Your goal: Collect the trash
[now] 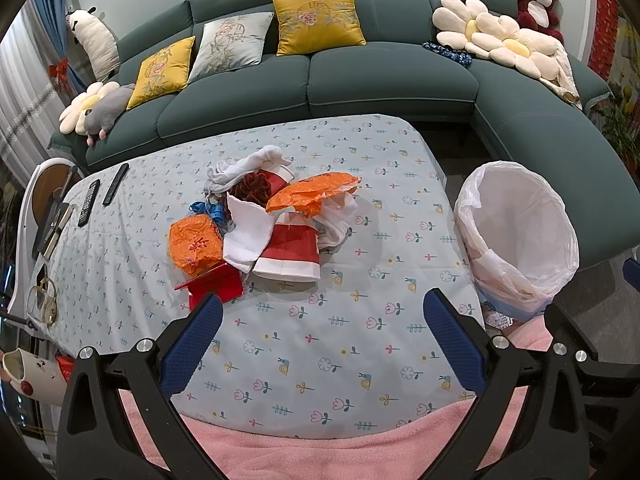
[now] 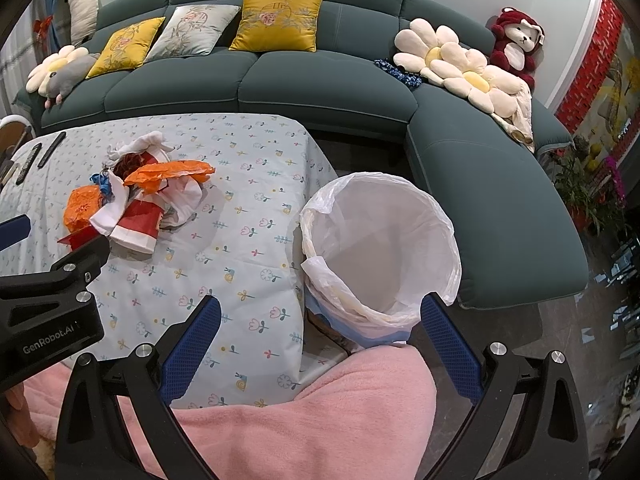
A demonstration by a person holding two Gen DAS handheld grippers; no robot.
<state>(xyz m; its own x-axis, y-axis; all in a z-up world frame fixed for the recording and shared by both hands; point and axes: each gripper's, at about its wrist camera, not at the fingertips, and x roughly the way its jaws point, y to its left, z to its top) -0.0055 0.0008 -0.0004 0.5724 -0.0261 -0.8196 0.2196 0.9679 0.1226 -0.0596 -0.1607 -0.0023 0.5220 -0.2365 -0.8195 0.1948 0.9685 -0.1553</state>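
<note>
hovering low over the near edge of the table [image 1: 360, 352], the left tongs [image 1: 322, 340] point toward the sofa [image 1: 360, 76] with their blue pads wide apart and nothing between them. the trash pile [image 1: 264, 224] of orange wrappers, white tissue and red paper lies on the flowered cloth just ahead of the left pad. the right tongs [image 2: 320, 344] are spread apart too, held empty, aimed at the white-lined bin [image 2: 380, 248] standing beside the table's right edge, above a pink fleece-covered lap [image 2: 300, 420]
</note>
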